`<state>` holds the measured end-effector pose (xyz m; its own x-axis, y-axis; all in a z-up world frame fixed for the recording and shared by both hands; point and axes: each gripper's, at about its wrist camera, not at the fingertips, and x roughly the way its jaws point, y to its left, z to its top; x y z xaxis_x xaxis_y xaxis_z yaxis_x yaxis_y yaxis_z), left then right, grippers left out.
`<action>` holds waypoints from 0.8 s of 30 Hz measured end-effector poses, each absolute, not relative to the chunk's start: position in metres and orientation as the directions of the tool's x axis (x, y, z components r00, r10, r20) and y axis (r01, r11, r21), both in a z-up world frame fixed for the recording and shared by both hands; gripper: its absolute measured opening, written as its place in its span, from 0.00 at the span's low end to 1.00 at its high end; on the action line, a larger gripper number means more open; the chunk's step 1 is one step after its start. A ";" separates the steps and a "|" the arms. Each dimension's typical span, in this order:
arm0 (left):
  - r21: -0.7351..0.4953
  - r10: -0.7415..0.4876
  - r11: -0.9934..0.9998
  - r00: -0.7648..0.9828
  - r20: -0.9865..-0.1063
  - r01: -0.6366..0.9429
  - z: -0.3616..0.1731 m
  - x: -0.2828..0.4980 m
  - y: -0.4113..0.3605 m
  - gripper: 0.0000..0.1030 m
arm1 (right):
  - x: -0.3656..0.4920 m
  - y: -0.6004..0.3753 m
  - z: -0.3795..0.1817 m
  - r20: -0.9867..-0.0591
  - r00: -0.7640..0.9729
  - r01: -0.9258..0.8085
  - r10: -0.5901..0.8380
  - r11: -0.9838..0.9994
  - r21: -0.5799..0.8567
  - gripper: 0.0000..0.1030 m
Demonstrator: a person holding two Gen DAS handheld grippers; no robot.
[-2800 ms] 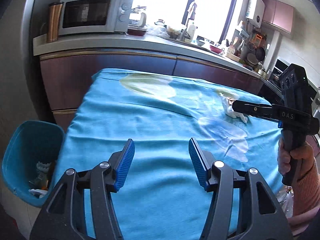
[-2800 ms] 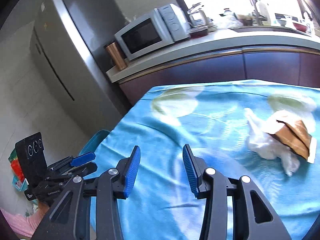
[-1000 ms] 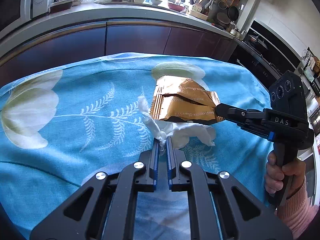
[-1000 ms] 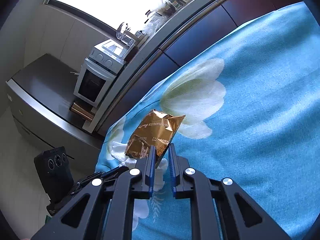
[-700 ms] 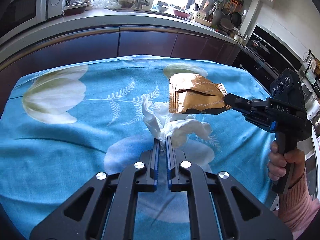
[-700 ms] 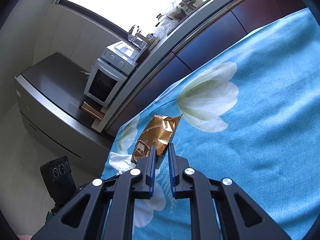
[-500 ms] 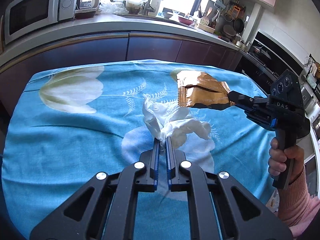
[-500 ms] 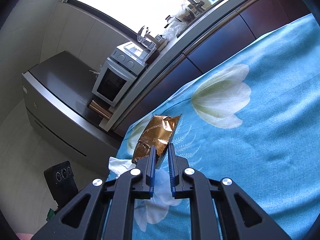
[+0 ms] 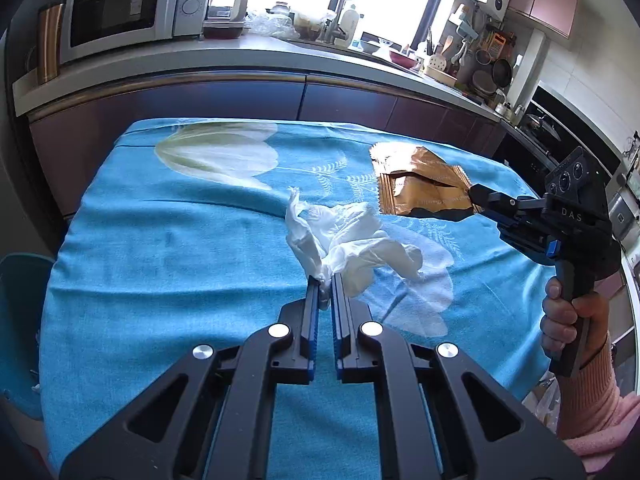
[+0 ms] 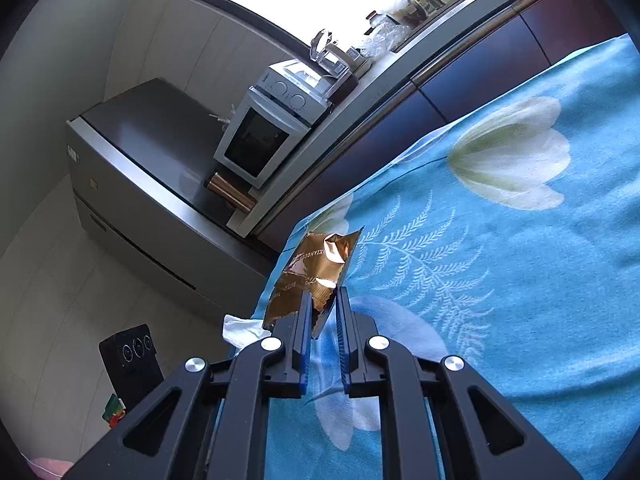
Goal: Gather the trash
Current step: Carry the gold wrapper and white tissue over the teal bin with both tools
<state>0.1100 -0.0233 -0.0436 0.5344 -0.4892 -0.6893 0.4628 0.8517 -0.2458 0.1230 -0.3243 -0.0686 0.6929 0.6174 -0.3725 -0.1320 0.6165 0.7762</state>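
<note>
My left gripper (image 9: 325,282) is shut on a crumpled white tissue (image 9: 352,240) and holds it above the blue flowered tablecloth (image 9: 160,240). My right gripper (image 10: 323,298) is shut on a gold foil snack wrapper (image 10: 316,276), lifted off the cloth. In the left wrist view the right gripper (image 9: 474,196) holds the wrapper (image 9: 420,188) at the right, just beyond the tissue. A corner of the tissue (image 10: 242,330) shows at the lower left of the right wrist view.
A blue trash bin (image 9: 16,320) stands on the floor off the table's left edge. Behind the table runs a kitchen counter (image 9: 240,64) with a microwave (image 9: 120,4) and a copper canister (image 9: 48,44). A grey fridge (image 10: 140,184) stands at the left.
Both grippers were open over the cloth 2.8 s ago, then shut on the tissue and wrapper. In the last second both have drawn back and left with their loads, off the cloth.
</note>
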 end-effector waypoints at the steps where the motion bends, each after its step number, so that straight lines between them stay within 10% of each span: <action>1: -0.247 -0.486 0.855 0.538 -0.688 0.456 -0.043 0.108 -0.019 0.06 | 0.124 -0.320 -0.068 -0.371 0.689 -0.139 0.623 0.615 0.776 0.10; 24: -0.218 -0.401 0.910 0.612 -0.681 0.353 -0.035 0.078 0.055 0.06 | 0.142 -0.244 -0.059 -0.335 0.600 -0.247 0.726 0.567 0.786 0.09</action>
